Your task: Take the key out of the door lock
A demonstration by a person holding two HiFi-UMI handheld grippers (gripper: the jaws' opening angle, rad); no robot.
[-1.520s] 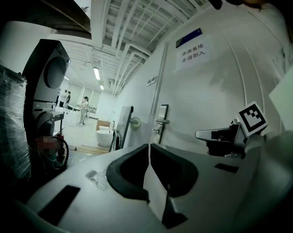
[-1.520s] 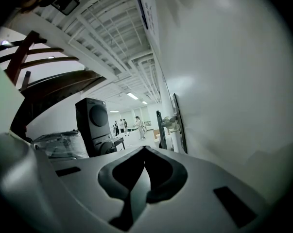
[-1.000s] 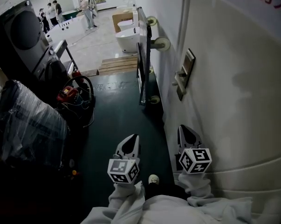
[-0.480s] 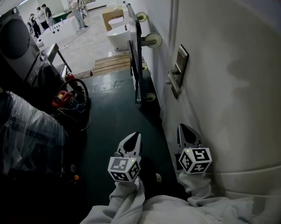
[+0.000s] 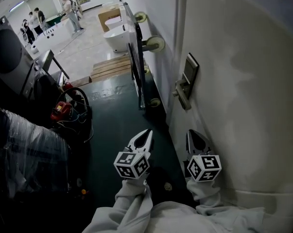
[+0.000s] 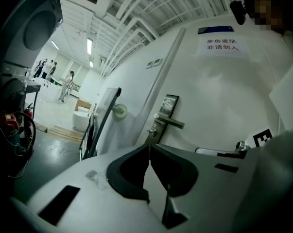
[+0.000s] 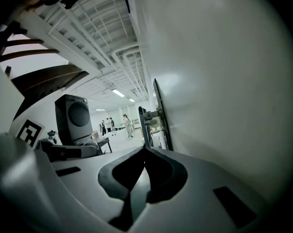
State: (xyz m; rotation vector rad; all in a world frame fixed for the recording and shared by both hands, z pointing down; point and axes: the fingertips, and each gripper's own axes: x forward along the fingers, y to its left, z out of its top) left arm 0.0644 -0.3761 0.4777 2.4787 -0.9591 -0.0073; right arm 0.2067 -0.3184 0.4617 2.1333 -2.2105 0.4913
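Where the white door [image 5: 243, 81] fills the right half of the head view, its face is smooth and faintly glossy, broken only by the lock [image 5: 188, 76]. This is a tall, narrow metal plate with a flat lever [image 6: 172, 123] jutting out. Below the lever, in the left gripper view, a small metal nub [image 6: 150, 130] sticks out of the plate. It sits where the key would be, though it is too small to be sure.

The floor [image 5: 117, 115] is dark green and shiny, a clear strip running up the middle of the frame. A thin upright panel [image 5: 135, 67] on pale round casters stands against the wall beyond the lock. Plastic-wrapped bundles [image 5: 29, 144] and a red tool [image 5: 59, 111] with looping cables crowd the left edge.

Both grippers are low in the frame, well short of the lock. The left gripper [image 5: 147, 132] is over the green strip with its dark pads pressed together, nothing between them. The right gripper [image 5: 191, 133] is just beside the door face — its jaws also meet at the tips, empty.
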